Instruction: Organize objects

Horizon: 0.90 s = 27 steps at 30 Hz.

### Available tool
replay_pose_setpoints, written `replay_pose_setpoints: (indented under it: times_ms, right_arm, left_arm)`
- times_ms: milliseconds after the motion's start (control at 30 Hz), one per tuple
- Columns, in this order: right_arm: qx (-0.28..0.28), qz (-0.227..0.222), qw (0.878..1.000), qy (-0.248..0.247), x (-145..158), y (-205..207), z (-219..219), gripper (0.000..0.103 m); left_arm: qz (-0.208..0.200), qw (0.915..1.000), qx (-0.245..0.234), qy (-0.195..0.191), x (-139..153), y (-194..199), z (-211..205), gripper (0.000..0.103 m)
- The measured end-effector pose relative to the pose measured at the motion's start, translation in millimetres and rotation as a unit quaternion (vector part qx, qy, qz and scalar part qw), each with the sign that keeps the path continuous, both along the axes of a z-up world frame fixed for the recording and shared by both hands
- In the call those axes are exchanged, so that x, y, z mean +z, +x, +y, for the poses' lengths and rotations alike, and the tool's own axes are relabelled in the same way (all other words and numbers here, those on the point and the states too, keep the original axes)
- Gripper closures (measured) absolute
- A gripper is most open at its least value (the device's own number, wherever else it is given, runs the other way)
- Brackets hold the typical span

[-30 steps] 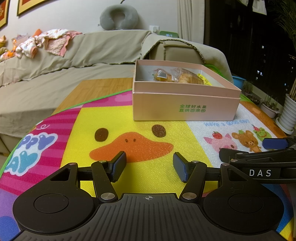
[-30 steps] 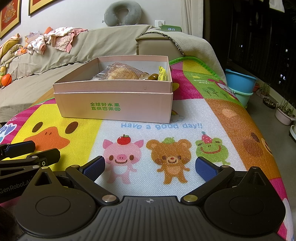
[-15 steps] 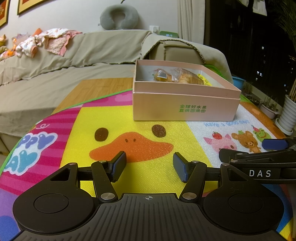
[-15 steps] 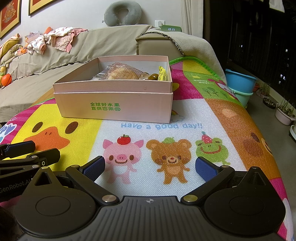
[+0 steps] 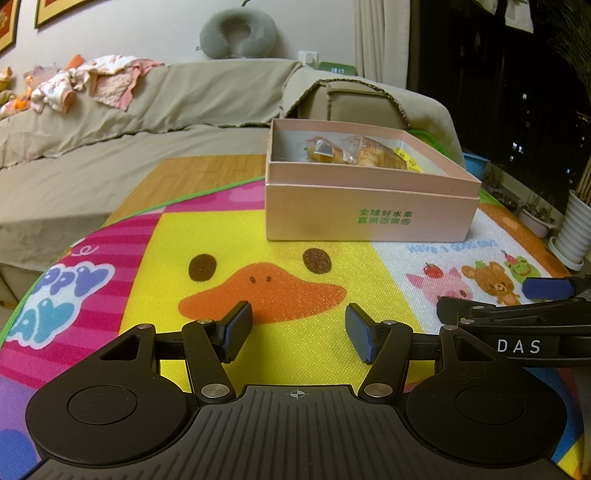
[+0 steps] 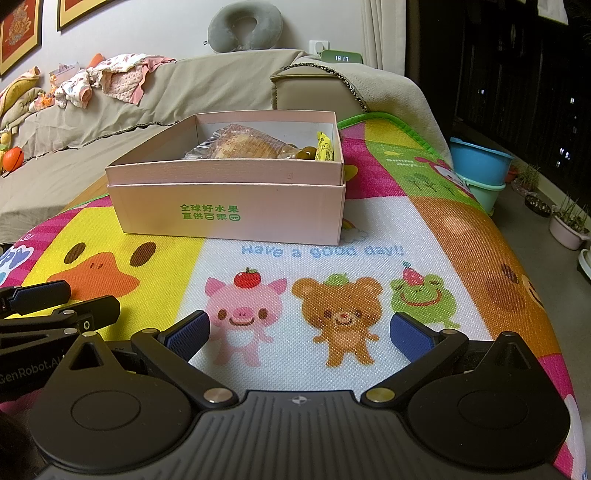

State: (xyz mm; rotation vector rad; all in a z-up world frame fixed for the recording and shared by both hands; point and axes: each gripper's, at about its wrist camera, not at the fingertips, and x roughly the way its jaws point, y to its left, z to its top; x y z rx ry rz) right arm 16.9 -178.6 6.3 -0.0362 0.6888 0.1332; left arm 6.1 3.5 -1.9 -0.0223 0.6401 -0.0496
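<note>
An open pink box point(image 5: 369, 218) with green print stands on the cartoon mat point(image 5: 207, 236), also in the right wrist view point(image 6: 229, 210). Inside lie a wrapped bread point(image 6: 243, 146), a wrapped pastry point(image 5: 325, 151) and a yellow packet point(image 6: 324, 147). My left gripper point(image 5: 298, 332) is open and empty, low over the duck picture, well short of the box. My right gripper point(image 6: 300, 334) is open and empty over the pig and bear pictures, to the right of the left one. Each gripper's side shows in the other's view.
A beige covered sofa point(image 5: 110, 147) with clothes point(image 5: 92, 81) and a grey neck pillow point(image 5: 238, 33) runs behind the table. Bare wood point(image 5: 199, 177) shows left of the box. Blue tubs point(image 6: 480, 166) and plant pots point(image 6: 569, 225) stand on the floor at the right.
</note>
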Motion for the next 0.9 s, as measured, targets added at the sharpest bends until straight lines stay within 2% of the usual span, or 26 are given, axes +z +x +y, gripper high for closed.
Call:
replay_pose_setpoints:
  times_ms: [900]
  right_arm:
    - [0.0,0.0,1.0,0.0,0.0,-0.2,0.0,0.0]
  left_arm:
    - [0.001,1.0,-0.001,-0.001,-0.1,0.2,1.0,0.041]
